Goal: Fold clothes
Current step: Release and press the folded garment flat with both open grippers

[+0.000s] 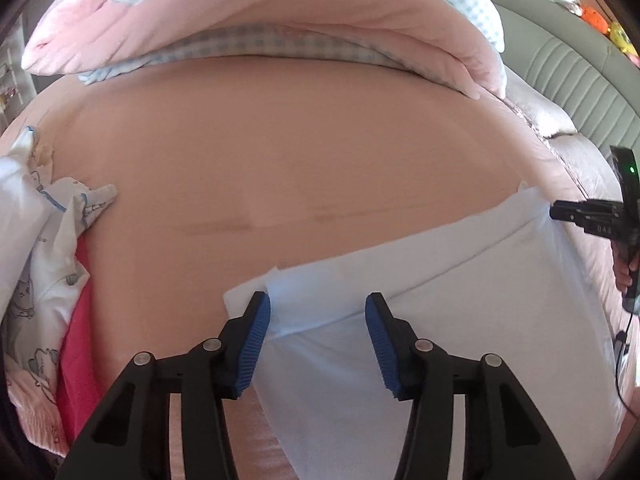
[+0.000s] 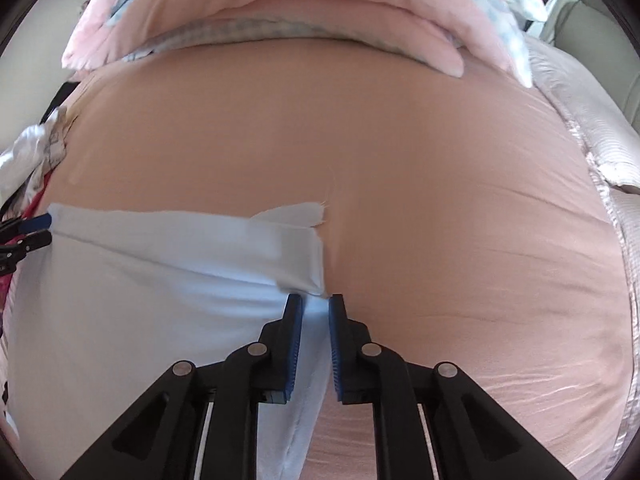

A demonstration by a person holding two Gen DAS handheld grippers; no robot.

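Pale blue cotton, a partly folded garment [image 1: 460, 292], lies flat on the peach-pink bed sheet [image 1: 280, 140] at the near edge of the bed, its long axis running side to side in front of the person. A folded band runs along its far edge, from one hand-held gripper to the other.

The left hand-held gripper [image 1: 318, 342] points steeply down over the garment's left end. Its jaws stand about half open, one blue pad to each side of the cloth's turned-over corner, and neither pad presses on it. In the right wrist view its tips [image 2: 40, 228] sit at the same left corner.

The right hand-held gripper [image 2: 316, 344] points steeply down at the garment's right edge, just below the end of the folded band. Its jaws are narrow, with a strip of blue cloth between the pads. Whether the pads actually pinch that strip cannot be told, since a slim gap shows on both sides. In the left wrist view its black tip [image 1: 560, 212] meets the far right corner.

Each hand-held gripper is thus nearer its own end, and the garment spans the space between them. A coming fold would probably carry both ends together across the short axis.

A pile of unfolded clothes [image 1: 44, 264] lies to the left, and a pink quilt [image 1: 280, 12] is heaped at the far side of the bed.
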